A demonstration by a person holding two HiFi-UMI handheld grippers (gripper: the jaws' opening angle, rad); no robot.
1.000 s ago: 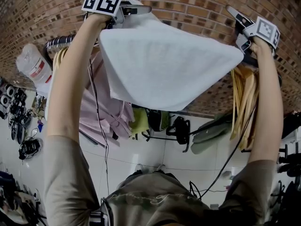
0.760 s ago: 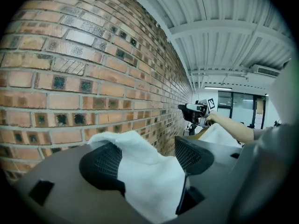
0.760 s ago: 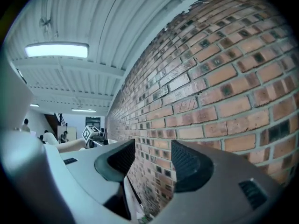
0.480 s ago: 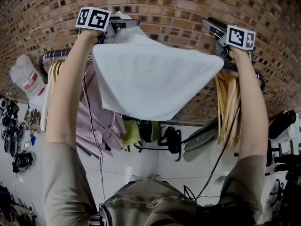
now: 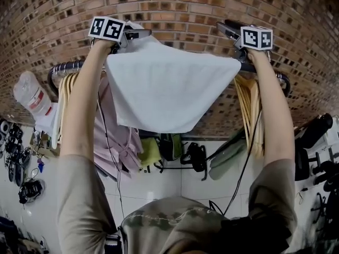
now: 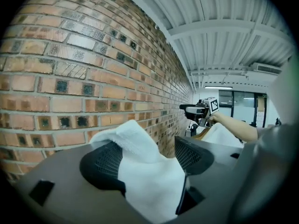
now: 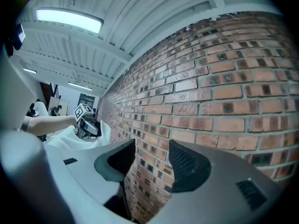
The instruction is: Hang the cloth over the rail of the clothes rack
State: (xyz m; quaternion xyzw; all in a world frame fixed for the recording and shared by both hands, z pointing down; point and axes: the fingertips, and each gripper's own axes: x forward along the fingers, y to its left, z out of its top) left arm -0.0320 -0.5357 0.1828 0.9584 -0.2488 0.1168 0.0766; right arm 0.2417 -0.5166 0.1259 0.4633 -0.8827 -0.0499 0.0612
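Where the cloth is: the white terry cloth [image 5: 169, 89] hangs in the air before the red brick wall [image 5: 180, 4], stretched between two raised hands. It is above the chrome metal rail of the clothes rack [image 5: 66, 66] and not yet laid over it.
Left gripper [image 5: 139, 34]: its jaws stand wide but clamp a thick bunched corner of the cloth, which fills the gap between the pads.
Right gripper [image 5: 226, 28]: its jaws are apart, with only brickwork showing between them. The cloth's far corner ends just below it, and what carries that corner I cannot tell.
Risk, dropped corner: with nothing pinched on the right, that end could probably slide off and swing left, leaving the cloth hanging from one corner.
Risk, uneven drape: if too little cloth goes over the back of the rail, its weight could pull it off the front.
Risk, crowded rail: the pale wooden hangers [image 5: 248, 107] and the pink hanging garment [image 5: 117, 136] take up parts of the rail, so the cloth could land on them and not on bare metal.
Changed from a second ago: the right gripper has come in toward the left one and rolled, so its marker cube now faces the camera squarely. The cloth spans a narrower width, and the left grip looks the same.
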